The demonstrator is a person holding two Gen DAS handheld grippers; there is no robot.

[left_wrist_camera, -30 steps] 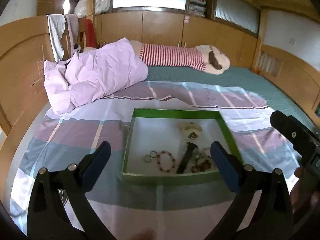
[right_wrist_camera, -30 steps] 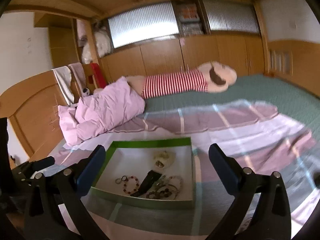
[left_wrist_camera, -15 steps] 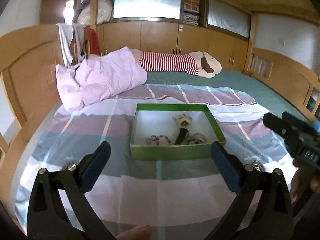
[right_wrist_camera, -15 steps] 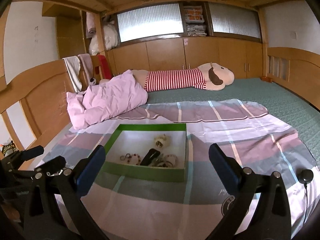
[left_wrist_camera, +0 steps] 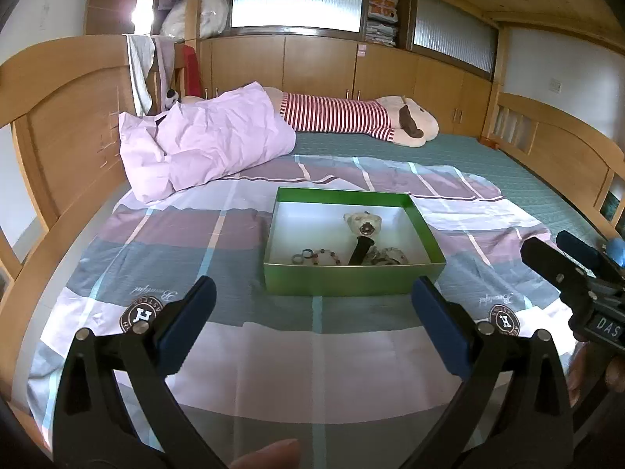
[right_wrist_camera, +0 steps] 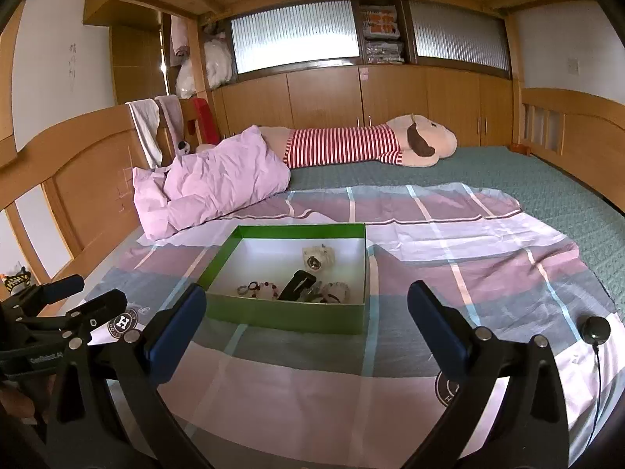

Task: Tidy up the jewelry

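Observation:
A shallow green box (left_wrist_camera: 353, 279) (right_wrist_camera: 285, 318) with a white inside rests on a checked sheet on the bed. In it lie a cream bear-shaped piece (left_wrist_camera: 363, 223) (right_wrist_camera: 318, 258), a black strap (left_wrist_camera: 361, 250) (right_wrist_camera: 297, 284), a red bead bracelet (left_wrist_camera: 326, 254) (right_wrist_camera: 263, 287), small rings (left_wrist_camera: 300, 256) and a tangle of chains (left_wrist_camera: 388, 256) (right_wrist_camera: 334, 291). My left gripper (left_wrist_camera: 312, 312) hovers open, short of the box's near wall. My right gripper (right_wrist_camera: 306, 318) is open too, in front of the box. Nothing is held by either.
A crumpled pink duvet (left_wrist_camera: 203, 142) and a long striped plush toy (left_wrist_camera: 351, 119) lie at the far side. Wooden bed rails (left_wrist_camera: 58, 125) run along the left and right. A black round device with a cable (right_wrist_camera: 595, 330) sits on the sheet at right.
Both grippers have drawn back from the box and dropped lower, so it now looks smaller and farther away. Both stayed open.

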